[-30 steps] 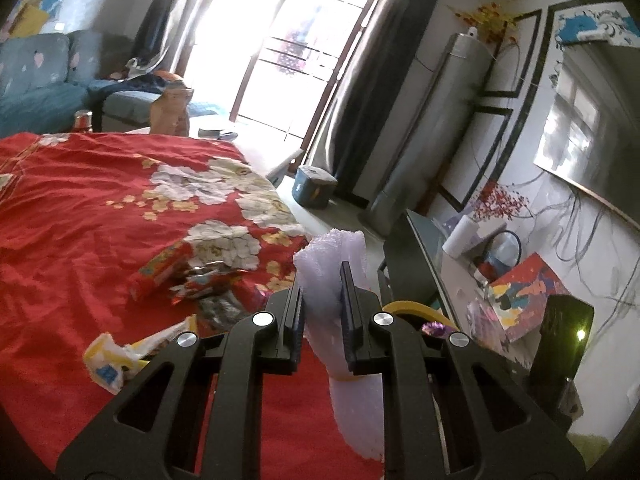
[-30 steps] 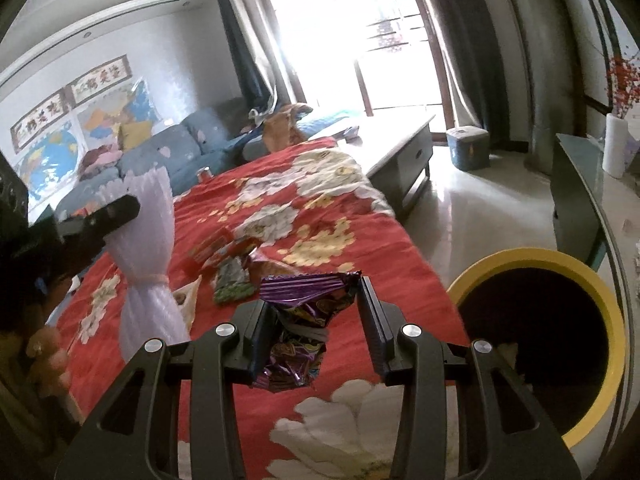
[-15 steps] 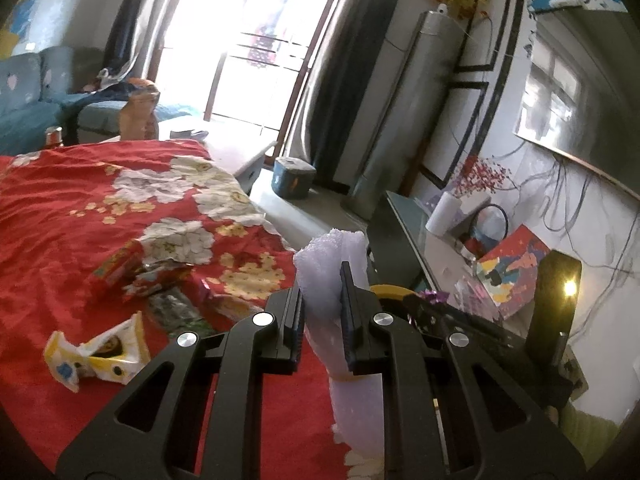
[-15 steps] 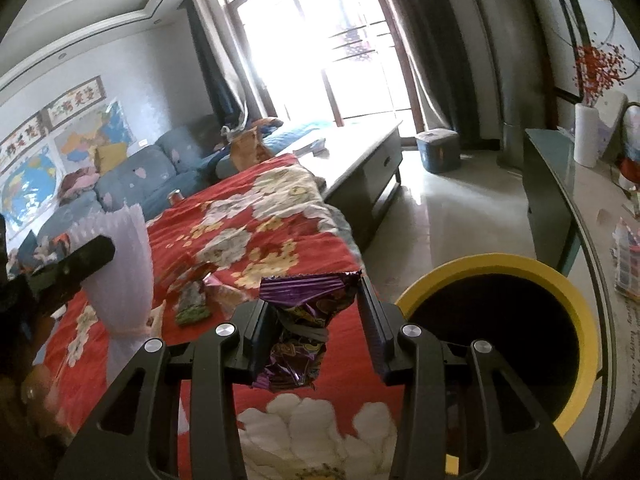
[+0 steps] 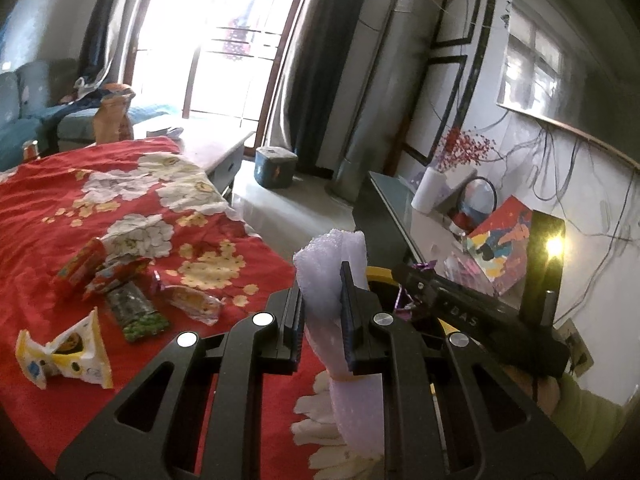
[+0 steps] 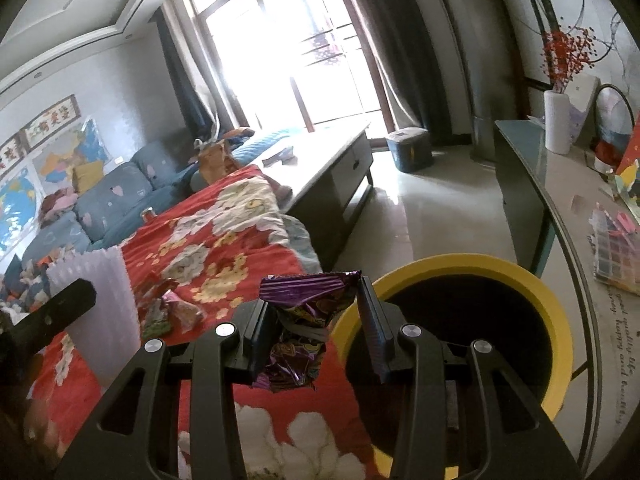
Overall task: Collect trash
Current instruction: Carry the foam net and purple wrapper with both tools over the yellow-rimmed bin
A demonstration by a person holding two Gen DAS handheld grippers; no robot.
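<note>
Right wrist | right claw [image 6: 316, 320] clamps purple wrapper [image 6: 302, 320] | left claw [image 5: 322, 316] clamps white foam [image 5: 332, 276]

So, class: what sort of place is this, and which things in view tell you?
Most likely a home living room: a blue sofa along the wall, a low coffee table by the big window, and a TV console with a vase opposite.
</note>
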